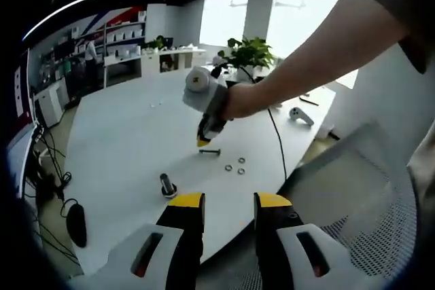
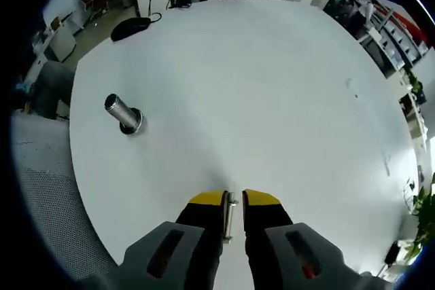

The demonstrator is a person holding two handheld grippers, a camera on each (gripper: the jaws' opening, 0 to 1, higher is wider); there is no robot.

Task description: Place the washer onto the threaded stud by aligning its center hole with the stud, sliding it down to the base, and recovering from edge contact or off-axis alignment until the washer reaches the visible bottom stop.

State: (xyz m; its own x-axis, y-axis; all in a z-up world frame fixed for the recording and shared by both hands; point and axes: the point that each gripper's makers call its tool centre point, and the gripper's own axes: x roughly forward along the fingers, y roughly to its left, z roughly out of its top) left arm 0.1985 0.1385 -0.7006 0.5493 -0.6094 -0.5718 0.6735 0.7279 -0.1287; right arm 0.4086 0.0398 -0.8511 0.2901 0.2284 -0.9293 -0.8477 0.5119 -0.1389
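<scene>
An upright threaded stud [image 1: 167, 185] [image 2: 122, 113] stands on a round base on the white table [image 1: 122, 134] [image 2: 272, 86]. Three small washers [image 1: 236, 166] lie loose to its right. Close above the table, a hand holds my right gripper [image 1: 202, 142] [image 2: 232, 202] tips down. Its jaws are nearly together, with a thin metal bolt [image 1: 209, 151] [image 2: 230, 219] in the narrow gap. Whether the pads press on the bolt or it lies on the table under them is unclear. My left gripper [image 1: 229, 202] is open and holds nothing, near the table's edge and short of the stud.
A black cable [image 1: 277, 144] crosses the table past the washers. A white controller [image 1: 300, 116] and a potted plant [image 1: 250, 52] sit at the far side. A mesh chair [image 1: 353, 195] stands by the near edge, and a black mouse [image 2: 132, 27] lies beyond the stud.
</scene>
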